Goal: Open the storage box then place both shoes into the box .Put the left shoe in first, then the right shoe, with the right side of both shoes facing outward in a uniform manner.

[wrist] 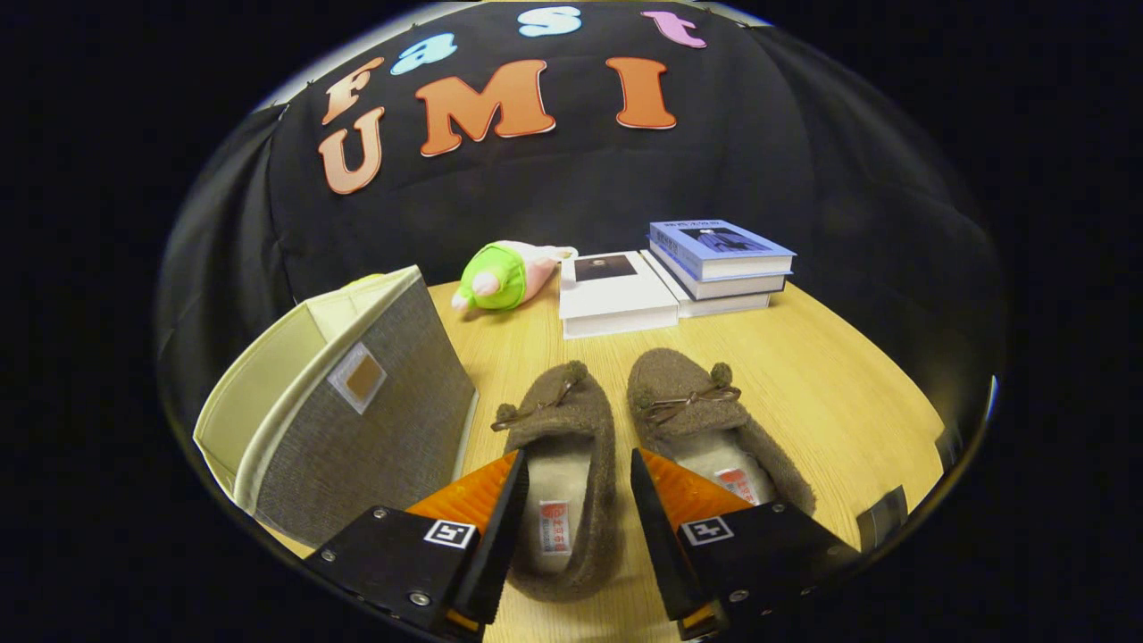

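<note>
We see the gripper (579,500) hanging low over a pale wooden table (830,393) with its jaws spread apart — released, gripping nothing. The heel end of the left shoe (563,446), a brown fuzzy slipper with a small bow and pompoms, lies between the two fingers; we cannot tell whether either finger touches it. Just beside it, on the other side of the right finger, sits the right shoe (688,402), its heel partly hidden behind that finger, and both toes point away from us. To the left of the shoes stands the storage box (357,393), a grey fabric box with a cream lining and a small square tag on its near face; it looks tipped, with its cream interior showing along the far left side. Beyond the shoes, near the far edge of the table, we find a green and pink plush toy (500,277), a white book (612,295) just beside it, and a stack of blue books (719,259) touching that one.
</note>
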`<state>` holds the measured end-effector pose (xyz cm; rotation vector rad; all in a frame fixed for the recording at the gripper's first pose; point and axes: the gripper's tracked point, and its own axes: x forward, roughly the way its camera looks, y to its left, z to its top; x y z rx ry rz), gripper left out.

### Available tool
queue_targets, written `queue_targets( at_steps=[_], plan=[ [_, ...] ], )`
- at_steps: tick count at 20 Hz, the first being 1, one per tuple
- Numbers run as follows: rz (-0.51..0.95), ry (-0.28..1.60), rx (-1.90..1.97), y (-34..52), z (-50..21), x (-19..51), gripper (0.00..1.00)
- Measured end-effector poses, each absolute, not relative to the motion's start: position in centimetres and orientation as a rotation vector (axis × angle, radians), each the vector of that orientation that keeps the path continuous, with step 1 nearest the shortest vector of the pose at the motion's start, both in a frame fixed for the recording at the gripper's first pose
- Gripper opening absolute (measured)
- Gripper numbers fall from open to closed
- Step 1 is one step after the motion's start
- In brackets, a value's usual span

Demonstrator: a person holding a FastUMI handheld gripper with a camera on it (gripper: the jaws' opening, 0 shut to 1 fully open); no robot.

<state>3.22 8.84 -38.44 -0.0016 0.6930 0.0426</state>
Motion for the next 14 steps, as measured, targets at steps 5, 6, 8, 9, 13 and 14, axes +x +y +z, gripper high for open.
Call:
queue_targets(
  at_steps=[5, 6, 8, 9, 13, 14],
  plan=[
    [0.018, 0.786, 0.054, 8.7, -41.2, 3.5, 0.57],
    [0.006, 0.799, 0.071, 8.6, -41.6, 3.6, 0.55],
    [-0.025, 0.823, 0.104, 8.3, -42.3, 3.8, 0.44],
    [-0.042, 0.825, 0.123, 8.0, -42.3, 4.1, 0.34],
    [-0.099, 0.808, 0.173, 7.2, -42.0, 4.6, 0.05],
    [-0.107, 0.795, 0.167, 7.2, -41.7, 4.6, 0.04]
  ],
)
